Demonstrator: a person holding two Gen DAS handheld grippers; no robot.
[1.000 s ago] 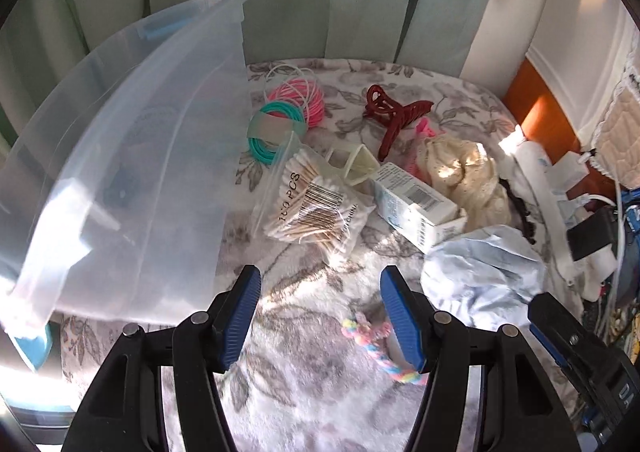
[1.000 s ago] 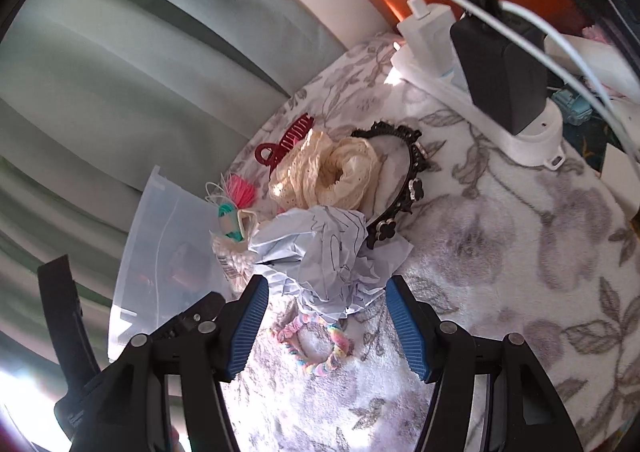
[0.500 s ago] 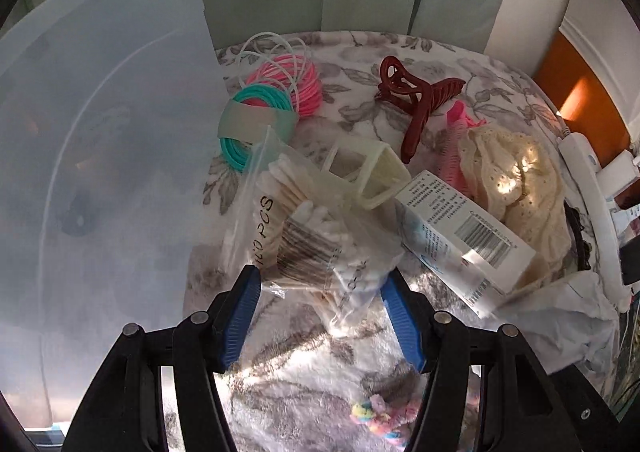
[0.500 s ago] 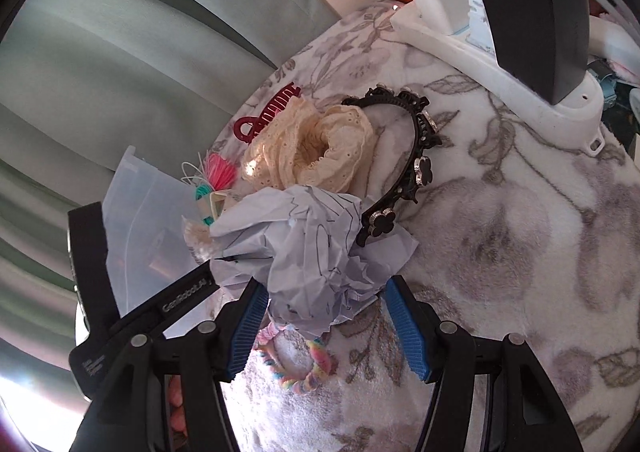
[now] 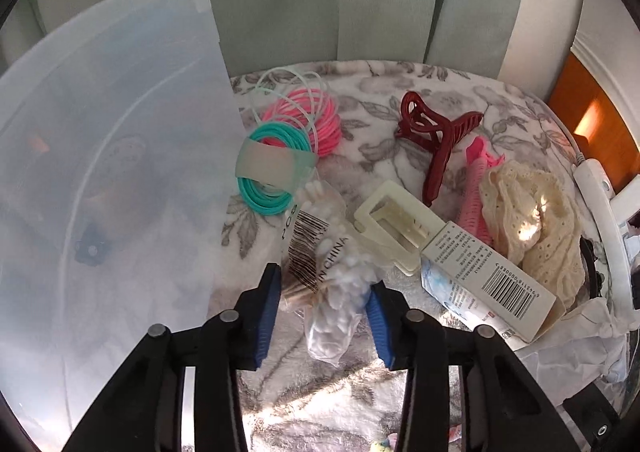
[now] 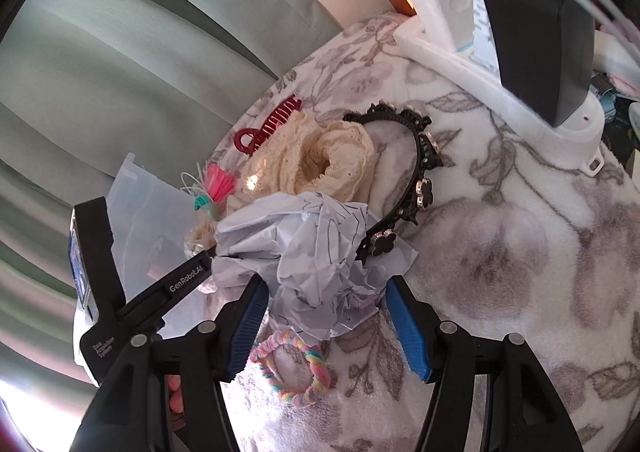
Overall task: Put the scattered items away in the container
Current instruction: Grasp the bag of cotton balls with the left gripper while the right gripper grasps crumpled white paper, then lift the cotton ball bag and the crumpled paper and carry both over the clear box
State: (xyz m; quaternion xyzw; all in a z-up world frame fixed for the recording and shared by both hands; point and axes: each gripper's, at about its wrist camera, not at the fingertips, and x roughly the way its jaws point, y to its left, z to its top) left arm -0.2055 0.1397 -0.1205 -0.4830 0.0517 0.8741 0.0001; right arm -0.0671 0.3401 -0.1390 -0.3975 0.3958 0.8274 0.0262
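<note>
Since a second ago, the left gripper (image 5: 323, 306) has come forward over the cotton swab bag (image 5: 324, 272), lower centre, and its jaws are closing around the crinkly clear plastic printed "IN CHINA" with a barcode. Beside it at left stands the frosted plastic container (image 5: 112, 180). The right gripper (image 6: 324, 322) stays open around crumpled paper (image 6: 308, 252), untouched; "GenRobot.AI" shows on the other tool.
</note>
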